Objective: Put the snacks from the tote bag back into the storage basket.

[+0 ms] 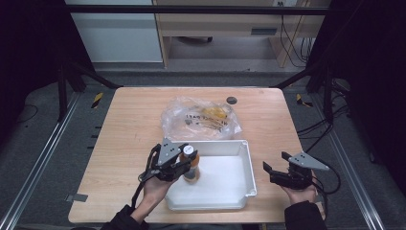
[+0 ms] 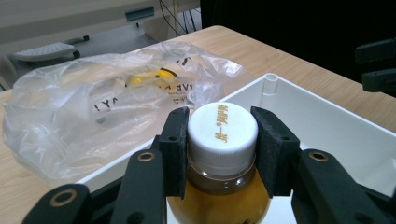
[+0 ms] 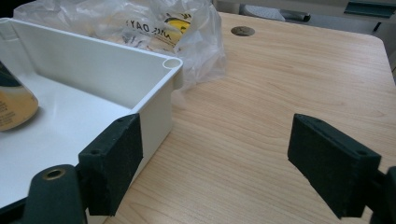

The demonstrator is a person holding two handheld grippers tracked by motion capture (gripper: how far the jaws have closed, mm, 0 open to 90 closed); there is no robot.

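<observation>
Black left hand-held gripper [image 2: 222, 154] clamps the bottle's [image 2: 219, 205] cap; right hand-held gripper [image 3: 229, 163] gapes wide.

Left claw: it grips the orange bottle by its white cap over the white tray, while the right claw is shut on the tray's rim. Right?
Not quite. The right claw is open and holds nothing; the right gripper view shows its jaws wide apart beside the white tray. The left claw does grip the orange bottle by its white cap over the tray.
</observation>
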